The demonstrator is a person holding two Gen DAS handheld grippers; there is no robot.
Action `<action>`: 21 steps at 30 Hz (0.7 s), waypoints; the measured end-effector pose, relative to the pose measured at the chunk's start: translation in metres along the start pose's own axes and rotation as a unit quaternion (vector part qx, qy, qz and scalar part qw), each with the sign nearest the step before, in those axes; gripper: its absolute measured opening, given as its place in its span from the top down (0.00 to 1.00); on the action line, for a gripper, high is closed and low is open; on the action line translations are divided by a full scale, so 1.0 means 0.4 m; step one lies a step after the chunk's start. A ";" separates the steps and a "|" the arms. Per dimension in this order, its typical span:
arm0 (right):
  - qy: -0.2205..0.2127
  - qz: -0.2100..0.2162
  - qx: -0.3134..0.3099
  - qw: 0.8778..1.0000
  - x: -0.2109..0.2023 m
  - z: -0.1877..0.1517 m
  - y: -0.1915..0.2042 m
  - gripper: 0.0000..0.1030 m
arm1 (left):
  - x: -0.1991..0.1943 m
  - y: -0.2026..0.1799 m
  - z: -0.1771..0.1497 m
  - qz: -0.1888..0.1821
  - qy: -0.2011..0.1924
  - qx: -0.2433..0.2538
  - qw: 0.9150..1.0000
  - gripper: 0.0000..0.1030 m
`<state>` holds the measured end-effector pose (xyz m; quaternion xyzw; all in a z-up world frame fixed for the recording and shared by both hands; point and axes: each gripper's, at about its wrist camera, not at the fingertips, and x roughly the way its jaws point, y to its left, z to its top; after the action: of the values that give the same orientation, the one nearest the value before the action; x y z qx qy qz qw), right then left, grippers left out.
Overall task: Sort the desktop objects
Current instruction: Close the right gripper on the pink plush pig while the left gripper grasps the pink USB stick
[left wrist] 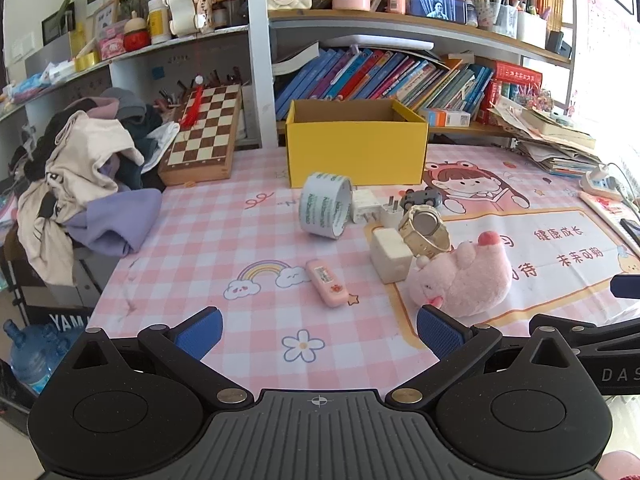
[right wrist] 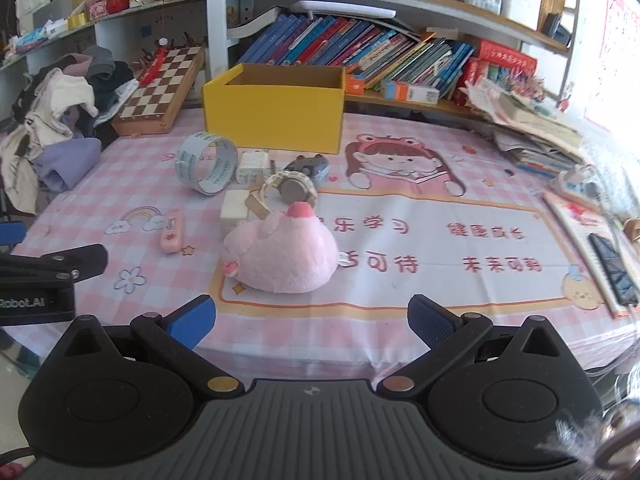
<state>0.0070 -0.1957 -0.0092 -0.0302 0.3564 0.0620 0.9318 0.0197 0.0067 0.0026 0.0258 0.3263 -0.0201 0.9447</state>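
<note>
Left wrist view: both claws are wide open and hold nothing, low over the near edge of the pink desk mat [left wrist: 192, 240].

The left claw [left wrist: 319, 334] and the right claw [right wrist: 312, 322] are apart from the things. A pink plush pig [left wrist: 464, 280] lies nearest. Behind it, close together, sit a white cube plug [left wrist: 390, 254], a gold watch [left wrist: 425, 230], a white charger [left wrist: 366, 204], a grey toy car [left wrist: 422, 199] and a roll of tape [left wrist: 325, 210]. A pink eraser [left wrist: 326, 282] lies alone to the left. The yellow box [left wrist: 356, 152] stands open at the back.
</note>
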 end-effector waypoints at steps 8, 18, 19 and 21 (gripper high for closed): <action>0.006 0.017 -0.003 1.000 0.032 0.018 -0.005 0.00 | 0.023 0.002 0.004 -0.012 -0.003 -0.009 1.000 0.00; 0.026 0.037 0.000 0.999 0.109 0.051 -0.026 0.00 | 0.071 -0.019 0.017 -0.031 0.018 0.000 0.999 0.00; 0.028 0.041 -0.001 0.999 0.119 0.055 -0.027 0.00 | 0.079 -0.018 0.020 -0.028 0.021 -0.003 0.999 0.00; 0.035 0.047 -0.004 0.998 0.142 0.066 -0.028 0.00 | 0.094 -0.015 0.024 -0.023 0.029 -0.009 0.999 0.00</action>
<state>0.0679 -0.1990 -0.0273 -0.0192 0.3896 0.1065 0.9146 0.0549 -0.0006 -0.0134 0.0101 0.3540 -0.0376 0.9344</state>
